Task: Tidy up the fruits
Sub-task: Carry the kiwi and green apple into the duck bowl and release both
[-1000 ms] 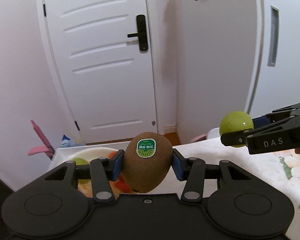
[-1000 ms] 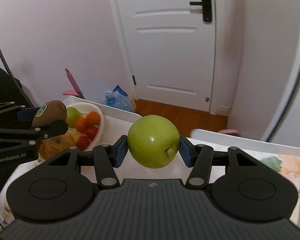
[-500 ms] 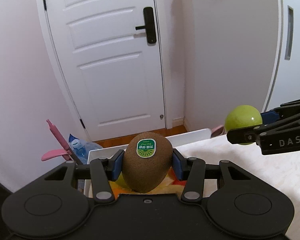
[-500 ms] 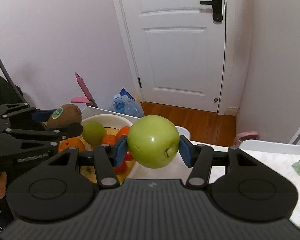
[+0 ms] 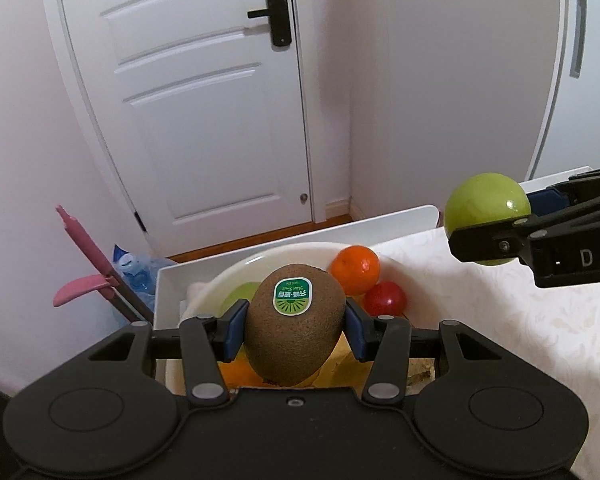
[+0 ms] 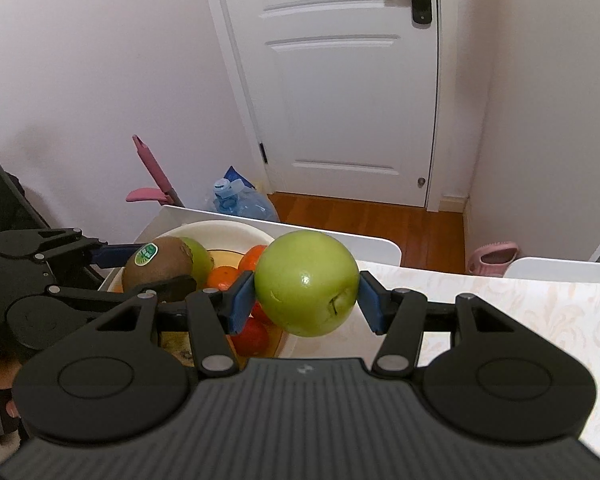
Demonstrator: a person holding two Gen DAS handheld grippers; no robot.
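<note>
Both grippers loaded, fruit held above the bowl end of the table.

My left gripper (image 5: 295,334) has its blue pads pinched on a brown kiwi (image 5: 295,324), green sticker facing up, and I read it as hanging over the white bowl (image 5: 236,270); in the bowl I see an orange (image 5: 356,270), a red fruit (image 5: 385,299), a green fruit mostly hidden behind the kiwi, and yellow pieces I can't identify. My right gripper (image 6: 307,297) is clamped on a green apple (image 6: 307,288), pads pressed to both its sides, held off the bowl's right edge above the pale patterned tablecloth (image 6: 512,300). Bowl sits at the table's far left corner, white door (image 5: 204,92) beyond. Pink-handled tool (image 5: 86,252) and a blue water jug (image 6: 244,204) stand on the floor behind the table.
</note>
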